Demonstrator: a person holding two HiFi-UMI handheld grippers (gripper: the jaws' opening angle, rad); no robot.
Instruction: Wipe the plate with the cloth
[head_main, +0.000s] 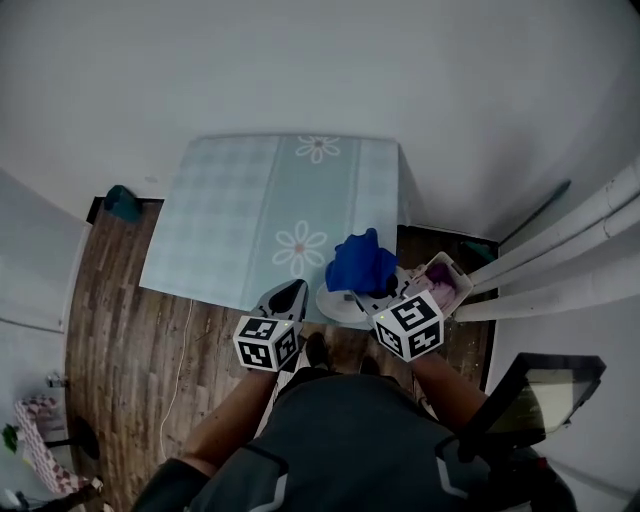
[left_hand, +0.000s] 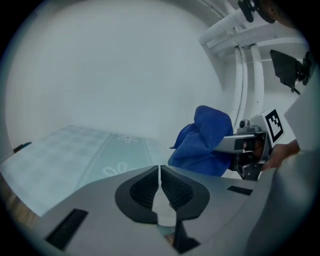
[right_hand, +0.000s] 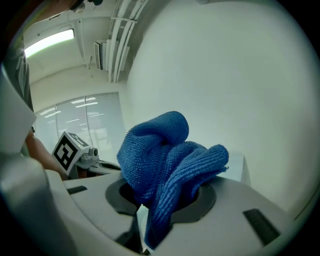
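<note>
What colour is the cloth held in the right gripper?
The cloth is solid blue with no pattern; it shows best in the right gripper view.

The cloth (head_main: 360, 262) is deep blue. The tablecloth (head_main: 220, 220) is pale green check with white daisies.

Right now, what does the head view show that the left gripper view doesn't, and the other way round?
Head view only: a white plate at the table's near right corner, a tub holding something purple to its right, and the wooden floor.

Left gripper view only: a close look at the left gripper, whose jaws are shut with nothing between them.

Both: the blue cloth bunched in the right gripper, the flowered table, and the white pipes.
</note>
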